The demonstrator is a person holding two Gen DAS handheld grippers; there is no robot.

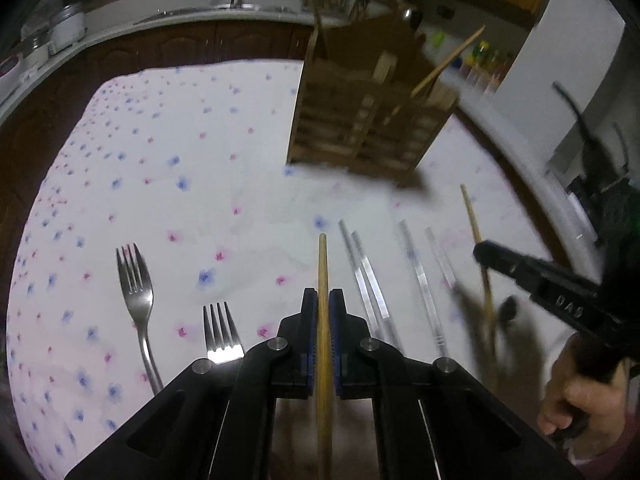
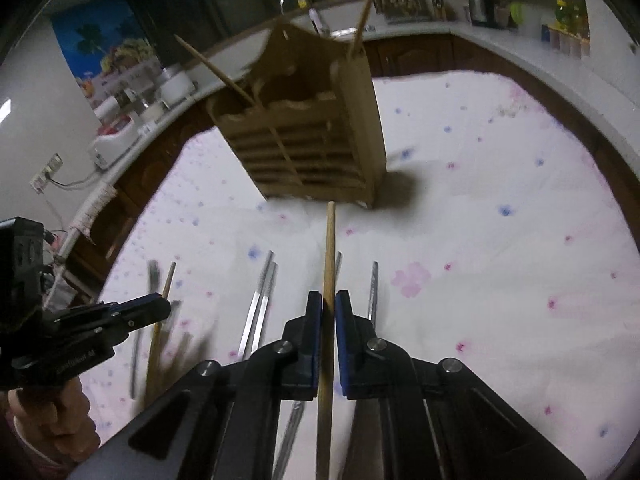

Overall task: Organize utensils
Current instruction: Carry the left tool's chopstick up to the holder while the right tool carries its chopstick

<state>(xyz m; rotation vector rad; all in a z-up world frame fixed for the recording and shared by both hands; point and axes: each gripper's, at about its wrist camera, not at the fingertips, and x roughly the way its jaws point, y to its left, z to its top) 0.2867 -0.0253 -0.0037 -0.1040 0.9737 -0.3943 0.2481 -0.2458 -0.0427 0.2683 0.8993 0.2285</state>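
My left gripper (image 1: 323, 300) is shut on a wooden chopstick (image 1: 323, 264) and holds it above the flowered tablecloth (image 1: 180, 200). My right gripper (image 2: 328, 304) is shut on another wooden chopstick (image 2: 330, 248); this gripper also shows in the left wrist view (image 1: 486, 254), and the left gripper in the right wrist view (image 2: 162, 306). A wooden slatted utensil holder (image 1: 360, 120) stands ahead with chopsticks sticking out; it also shows in the right wrist view (image 2: 312, 132). Several metal chopsticks (image 1: 372, 276) lie on the cloth between the grippers. Two forks (image 1: 136, 284) lie at the left.
A kitchen counter (image 1: 168, 16) with jars, a sink tap and a knife block curves around behind the table. A kettle (image 2: 482, 0) and bottles stand on the counter. The table edge drops off at the far side.
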